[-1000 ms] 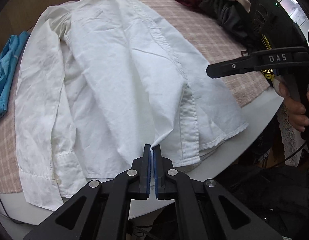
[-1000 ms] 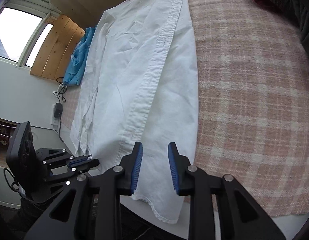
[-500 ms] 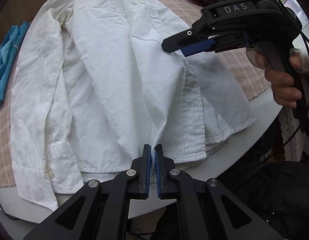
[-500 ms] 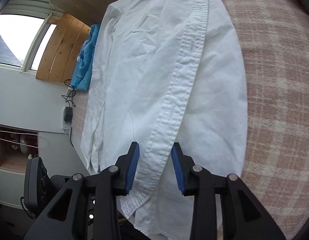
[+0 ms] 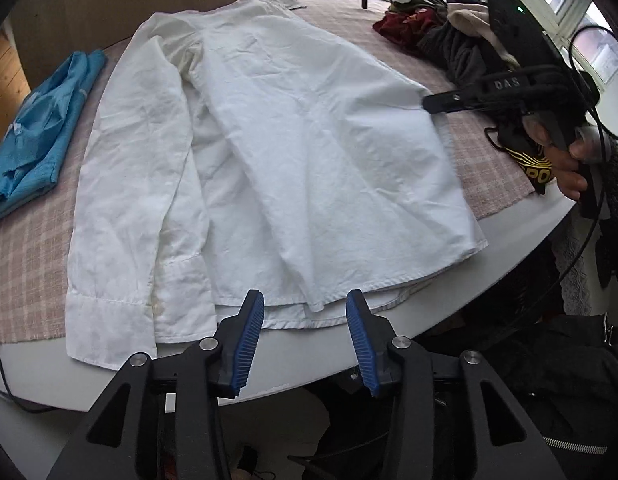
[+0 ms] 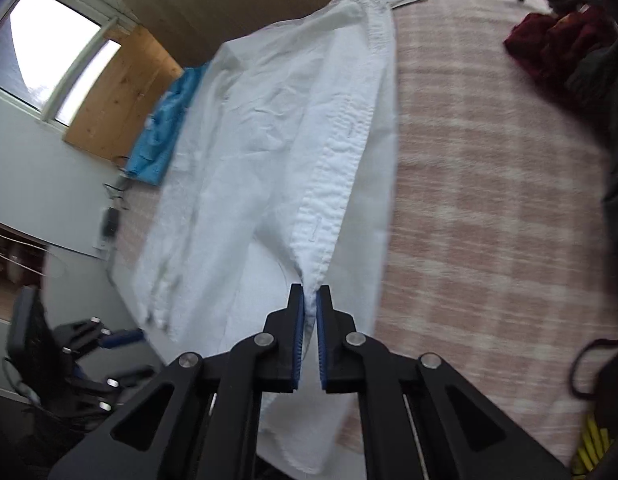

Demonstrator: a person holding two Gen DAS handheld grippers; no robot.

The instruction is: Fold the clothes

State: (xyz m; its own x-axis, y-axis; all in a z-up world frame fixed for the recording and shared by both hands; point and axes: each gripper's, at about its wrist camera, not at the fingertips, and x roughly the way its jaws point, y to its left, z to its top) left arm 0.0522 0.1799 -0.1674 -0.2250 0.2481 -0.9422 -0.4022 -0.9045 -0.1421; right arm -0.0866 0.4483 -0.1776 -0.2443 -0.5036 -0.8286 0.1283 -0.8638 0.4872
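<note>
Blue garment: far left, untouched. White shirt: spread on the checked cloth. Left gripper: jaws opening, hem just released and now lying flat below them. Right gripper: newly clamped on the button placket, lifting it. Next fold passes to the right hand.
</note>
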